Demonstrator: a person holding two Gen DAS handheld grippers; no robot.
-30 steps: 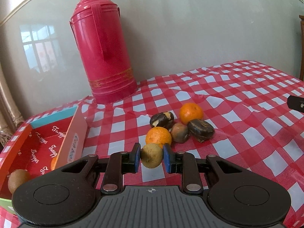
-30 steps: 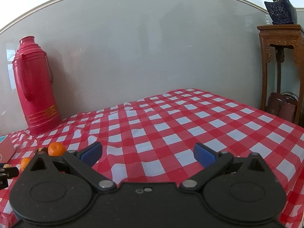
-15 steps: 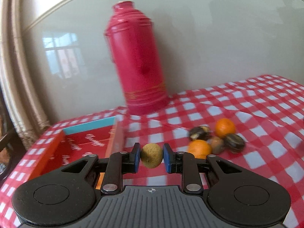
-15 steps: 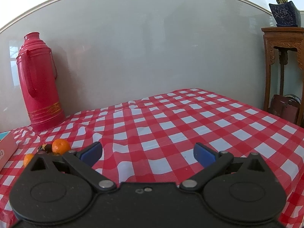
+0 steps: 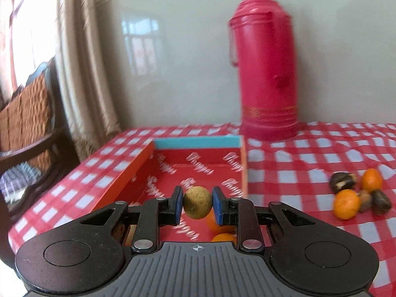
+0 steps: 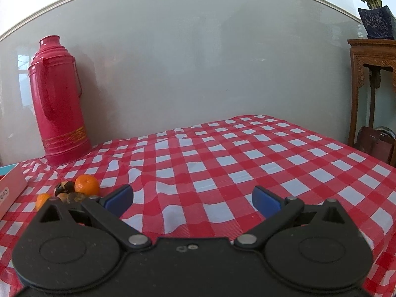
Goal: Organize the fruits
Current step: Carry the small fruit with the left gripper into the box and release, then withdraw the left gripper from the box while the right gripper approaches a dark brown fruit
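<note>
Left gripper, pinching the brown fruit, has swung over the box.

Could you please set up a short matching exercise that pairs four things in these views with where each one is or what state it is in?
Things:
1. brown fruit
2. flask
3. right gripper
4. loose pile of fruit

Places or states:
A. open, holding nothing
B. on the cloth, right of the box
C. clamped in the left gripper
D. upright by the wall

Pairs: 1-C, 2-D, 3-A, 4-B
</note>
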